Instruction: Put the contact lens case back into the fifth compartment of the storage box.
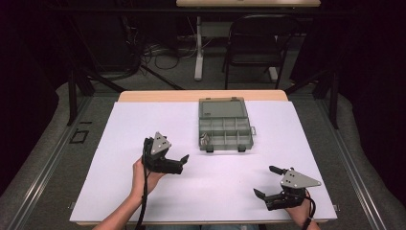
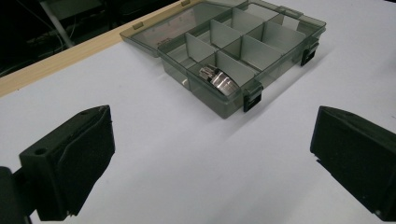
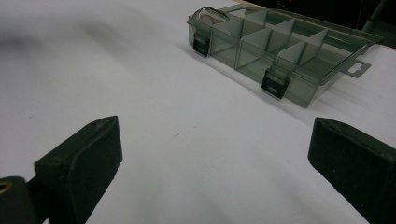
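Observation:
A clear grey compartment box (image 1: 225,129) lies open at the middle back of the white table, its lid laid flat behind it. A shiny metal ring-shaped piece (image 1: 205,140) sits in its front left compartment, also seen in the left gripper view (image 2: 217,78) and the right gripper view (image 3: 210,16). My left gripper (image 1: 182,163) is held left of the box and points toward it, jaws wide apart with nothing between them (image 2: 212,158). My right gripper (image 1: 265,181) hovers near the front right edge, also open and empty (image 3: 215,163). The box's two black latches (image 3: 275,81) face the front.
A white sheet covers the table (image 1: 143,124), with a wooden strip (image 1: 158,96) along the far edge. A dark folding chair (image 1: 258,43) and cables stand on the floor beyond the table. The box's other compartments (image 2: 261,42) hold nothing I can see.

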Demonstrator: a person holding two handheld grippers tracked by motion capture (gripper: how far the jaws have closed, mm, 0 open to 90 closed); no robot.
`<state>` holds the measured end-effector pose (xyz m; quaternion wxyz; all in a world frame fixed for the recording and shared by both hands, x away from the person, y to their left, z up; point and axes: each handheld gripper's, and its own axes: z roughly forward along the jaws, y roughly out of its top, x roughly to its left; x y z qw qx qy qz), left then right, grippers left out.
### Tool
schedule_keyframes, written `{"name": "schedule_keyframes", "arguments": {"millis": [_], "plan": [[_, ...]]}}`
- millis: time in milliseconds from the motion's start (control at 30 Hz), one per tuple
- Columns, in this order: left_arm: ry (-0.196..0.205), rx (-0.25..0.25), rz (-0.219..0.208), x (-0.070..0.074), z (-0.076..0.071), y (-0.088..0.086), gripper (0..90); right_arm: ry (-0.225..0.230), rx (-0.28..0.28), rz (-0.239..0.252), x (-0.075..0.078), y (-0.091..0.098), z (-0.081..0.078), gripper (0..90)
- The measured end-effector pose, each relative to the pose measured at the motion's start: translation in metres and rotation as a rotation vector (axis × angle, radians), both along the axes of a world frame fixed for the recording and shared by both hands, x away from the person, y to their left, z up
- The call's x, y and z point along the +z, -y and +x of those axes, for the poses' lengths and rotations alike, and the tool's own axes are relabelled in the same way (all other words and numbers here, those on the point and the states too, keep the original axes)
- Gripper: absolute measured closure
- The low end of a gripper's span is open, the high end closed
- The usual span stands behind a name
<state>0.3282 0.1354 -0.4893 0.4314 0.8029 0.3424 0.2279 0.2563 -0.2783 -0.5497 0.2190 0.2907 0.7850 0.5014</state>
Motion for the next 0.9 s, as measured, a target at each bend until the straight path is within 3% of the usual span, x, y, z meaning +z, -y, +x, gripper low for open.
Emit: {"name": "schedule_keyframes", "arguments": {"millis": [200,467,900], "plan": [[0.021,-0.006,-0.002,-0.001,-0.013,-0.007,0.1,-0.002,0.001,0.000,0.000,0.000,0.000,2.6],[0.016,-0.001,-0.017,-0.007,-0.027,-0.021,0.1,-0.003,0.000,-0.003,0.000,0.000,0.000,2.7],[0.031,0.007,-0.072,-0.020,-0.046,-0.045,0.1,-0.009,0.002,-0.003,0.000,-0.001,-0.001,2.7]]}}
